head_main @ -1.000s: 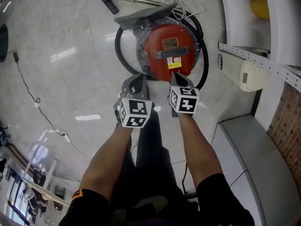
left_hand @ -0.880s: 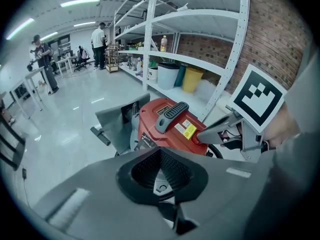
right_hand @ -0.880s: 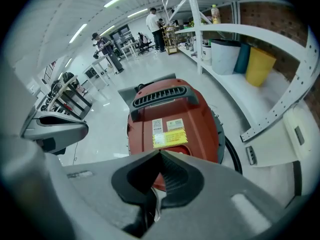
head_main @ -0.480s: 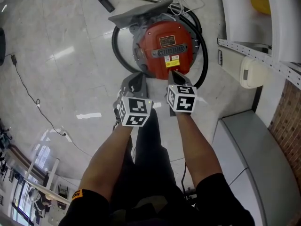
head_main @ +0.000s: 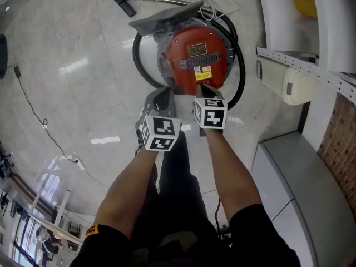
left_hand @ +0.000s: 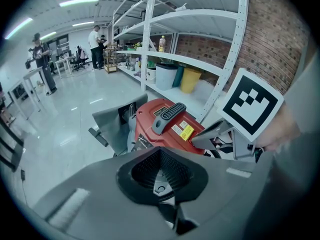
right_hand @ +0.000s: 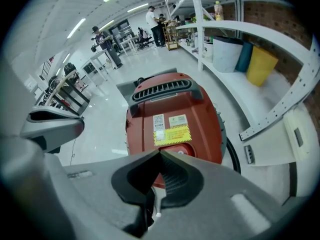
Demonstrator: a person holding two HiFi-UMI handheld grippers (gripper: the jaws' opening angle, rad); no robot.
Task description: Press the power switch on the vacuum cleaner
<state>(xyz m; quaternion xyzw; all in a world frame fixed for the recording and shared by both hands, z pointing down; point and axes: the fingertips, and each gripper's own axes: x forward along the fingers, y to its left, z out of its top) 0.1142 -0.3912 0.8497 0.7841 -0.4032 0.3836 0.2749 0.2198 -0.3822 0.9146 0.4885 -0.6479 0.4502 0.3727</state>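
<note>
A red canister vacuum cleaner point(head_main: 196, 57) with a black handle grille point(right_hand: 161, 91) and a yellow label stands on the pale floor. My right gripper point(head_main: 206, 89) is shut, and its tip hangs over the vacuum's near edge. In the right gripper view the closed jaws point(right_hand: 160, 153) cover most of a round red button point(right_hand: 183, 148) just below the yellow label point(right_hand: 172, 134). I cannot tell whether they touch it. My left gripper point(head_main: 161, 98) is also shut and empty, left of the vacuum's near side. The vacuum point(left_hand: 162, 124) shows beyond its jaws point(left_hand: 161, 149).
A black hose point(head_main: 139, 65) loops round the vacuum, and a metal wand with a floor nozzle point(head_main: 122, 0) lies behind it. White shelving point(head_main: 295, 65) and a grey platform point(head_main: 300, 188) stand to the right. A thin cable point(head_main: 33, 104) runs across the floor at left. People stand far off.
My right gripper has crept forward and slightly left, nearer the vacuum's near edge. The left gripper has barely moved.
</note>
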